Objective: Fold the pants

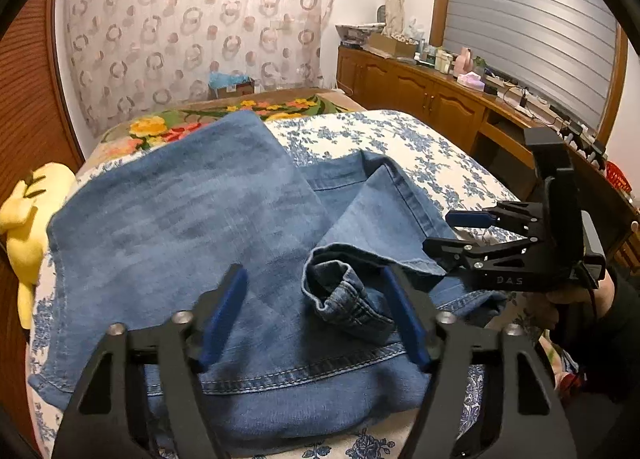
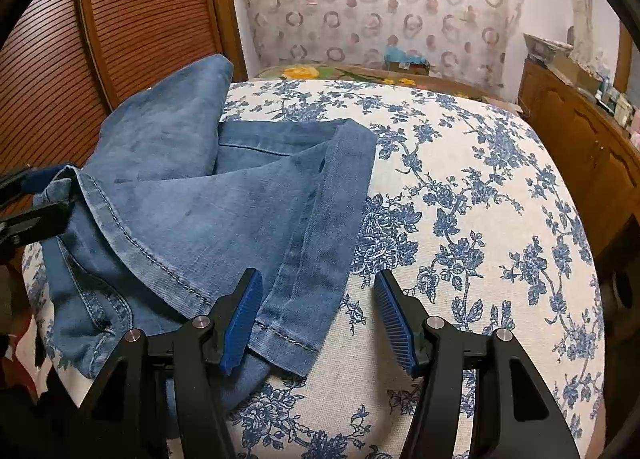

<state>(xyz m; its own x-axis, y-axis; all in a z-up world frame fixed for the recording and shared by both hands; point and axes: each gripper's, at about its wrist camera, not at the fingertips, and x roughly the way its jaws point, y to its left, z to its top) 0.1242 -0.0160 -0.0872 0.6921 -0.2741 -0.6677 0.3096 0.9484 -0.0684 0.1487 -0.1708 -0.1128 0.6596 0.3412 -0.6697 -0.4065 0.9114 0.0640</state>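
Blue jeans [image 1: 180, 219] lie folded over on the bed; in the right wrist view the jeans [image 2: 192, 211] fill the left half. My left gripper [image 1: 316, 311] hovers over their near part, jaws apart. A bunched, rolled bit of denim [image 1: 344, 299] sits between the pads, close to the right one, and neither pad presses it. My right gripper [image 2: 320, 319] is open at the hemmed corner of a pant leg [image 2: 288, 339], which lies just inside its left finger [image 2: 240, 319]. From the left wrist view the right gripper [image 1: 452, 235] stands at the jeans' right edge, held by a hand [image 1: 568, 295].
The bed sheet [image 2: 480, 219] is white with blue flowers. A yellow plush toy [image 1: 28, 219] lies at the bed's left edge by a slatted wooden door [image 2: 120, 19]. A cluttered wooden cabinet [image 1: 420, 95] runs along the right. A flowered blanket [image 1: 180, 127] covers the far end.
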